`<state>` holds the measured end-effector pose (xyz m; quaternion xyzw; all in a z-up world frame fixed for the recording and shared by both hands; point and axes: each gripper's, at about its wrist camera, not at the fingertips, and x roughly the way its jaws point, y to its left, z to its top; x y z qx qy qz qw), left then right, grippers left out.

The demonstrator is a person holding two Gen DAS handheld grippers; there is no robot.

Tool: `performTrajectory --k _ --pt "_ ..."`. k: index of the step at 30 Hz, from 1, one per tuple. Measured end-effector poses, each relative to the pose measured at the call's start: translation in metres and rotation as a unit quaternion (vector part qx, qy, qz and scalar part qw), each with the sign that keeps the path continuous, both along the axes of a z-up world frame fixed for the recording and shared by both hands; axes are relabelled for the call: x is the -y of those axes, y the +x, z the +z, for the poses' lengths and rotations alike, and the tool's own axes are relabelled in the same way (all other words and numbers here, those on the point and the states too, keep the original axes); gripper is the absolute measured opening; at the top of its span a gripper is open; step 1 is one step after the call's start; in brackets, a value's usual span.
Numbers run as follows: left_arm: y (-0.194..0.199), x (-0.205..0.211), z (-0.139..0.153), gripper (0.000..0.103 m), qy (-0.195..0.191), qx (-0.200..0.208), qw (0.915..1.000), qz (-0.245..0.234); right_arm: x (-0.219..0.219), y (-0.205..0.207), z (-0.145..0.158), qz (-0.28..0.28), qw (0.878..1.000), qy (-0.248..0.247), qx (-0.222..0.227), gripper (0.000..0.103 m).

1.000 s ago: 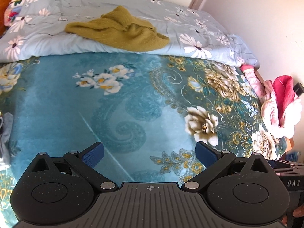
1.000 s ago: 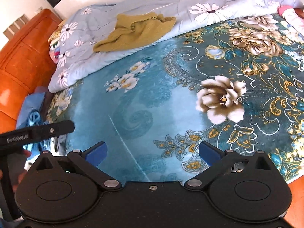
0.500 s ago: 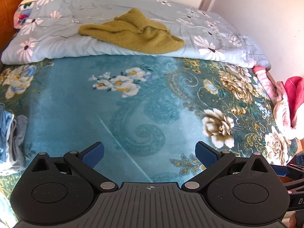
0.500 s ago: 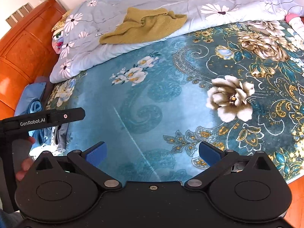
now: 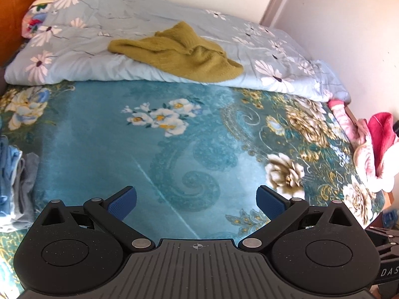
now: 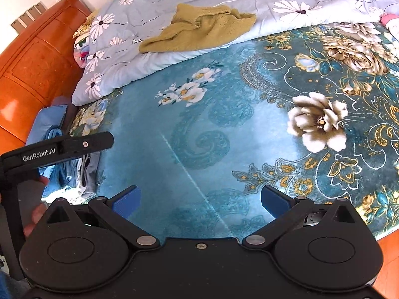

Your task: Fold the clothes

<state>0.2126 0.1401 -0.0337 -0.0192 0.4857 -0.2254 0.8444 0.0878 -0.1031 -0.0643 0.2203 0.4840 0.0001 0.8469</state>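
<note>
Since a second ago both views have been tilted upward and to the left: the olive knit garment (image 5: 179,49) is now seen lower in the left wrist frame, and more of the stacked blue and grey clothes (image 5: 15,177) is brought in at the left edge. The garment itself is not shifted. It is found crumpled, unfolded, on the pale daisy-print quilt (image 5: 74,49) at the far side of the bed, well apart from both claws. The teal floral bedspread (image 5: 99,134) between is left bare. The left gripper (image 5: 195,200) is held with its blue pads spread wide, nothing between them; the right gripper (image 6: 199,201) is likewise spread and empty, above the near edge of the bedspread. A pink and red bundle (image 5: 374,149) is noted at the right edge. The knit is judged soft, limp and light, with a loose weave that may stretch or snag; it is expected to drape, not hold shape. Hold is best taken at two outer edges, the near hem (image 6: 159,46) and the bunched right end (image 6: 239,16), so that it can be lifted and spread flat.
</note>
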Motion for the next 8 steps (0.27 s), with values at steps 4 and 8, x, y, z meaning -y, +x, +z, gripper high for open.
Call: performTrajectory --k 4,8 --pt "0.002 -0.006 0.002 0.103 -0.002 0.004 1.0 0.006 -0.005 0.002 0.002 0.001 1.0 -0.004 0.001 0.102" --pt "0.0 -0.013 0.004 0.103 0.001 0.018 0.9997 0.016 -0.01 0.004 0.004 0.006 1.0 -0.007 0.002 0.102"
